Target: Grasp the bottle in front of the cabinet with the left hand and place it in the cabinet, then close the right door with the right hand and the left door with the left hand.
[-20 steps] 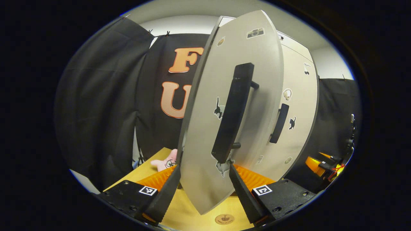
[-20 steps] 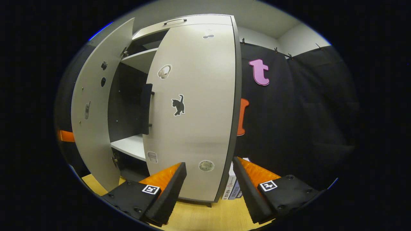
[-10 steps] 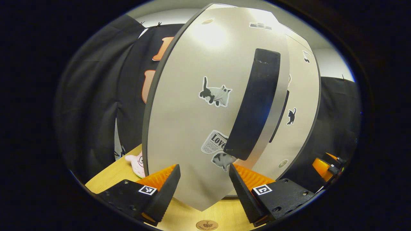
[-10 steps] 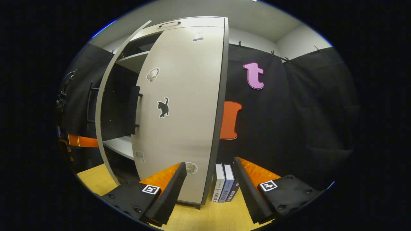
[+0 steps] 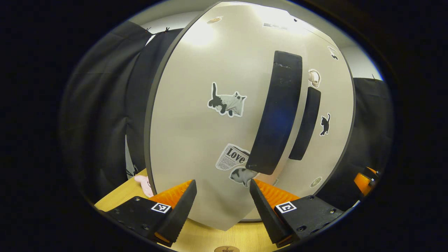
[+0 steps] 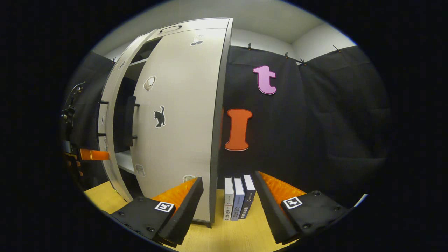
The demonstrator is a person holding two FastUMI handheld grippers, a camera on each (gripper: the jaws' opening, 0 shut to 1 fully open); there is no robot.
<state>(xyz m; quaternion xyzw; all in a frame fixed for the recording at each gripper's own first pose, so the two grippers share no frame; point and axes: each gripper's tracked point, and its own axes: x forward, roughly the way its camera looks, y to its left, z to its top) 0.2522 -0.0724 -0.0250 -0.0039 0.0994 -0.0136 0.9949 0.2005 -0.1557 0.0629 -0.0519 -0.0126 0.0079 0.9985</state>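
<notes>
Looking down my left gripper (image 5: pixel 223 210) right now, its fingers are spread apart with nothing between them, parked close up against the outer face of the left door (image 5: pixel 196 115) of the cabinet (image 6: pixel 196 26). That door is covered in stickers: a cat sticker (image 5: pixel 226 104) in the middle and a newspaper sticker (image 5: pixel 232 157) lower down, just above the gap between my fingers. The left door's handle (image 5: pixel 276 112), a tall dark bar, sits just right of centre, and the right door's handle (image 5: pixel 305 123) is right beside it, so from here the two door edges look nearly together. From the right gripper view you can see the left door (image 6: pixel 112 115) isn't fully home, there's a narrow gap with a bit of shelf (image 6: pixel 125 162) visible inside. The right door (image 6: pixel 182 119) looks shut flat, black cat sticker (image 6: pixel 159 116) on it. My right gripper (image 6: pixel 227 210) hangs with its fingers wide apart too, holding nothing, aimed at the cabinet's right edge and three books (image 6: pixel 239 197) standing upright on the wooden table (image 6: pixel 224 239) just beside the cabinet. As for the bottle, I honestly can't tell where it is. A pink plush (image 5: pixel 143 183) peeks out left of the cabinet.
</notes>
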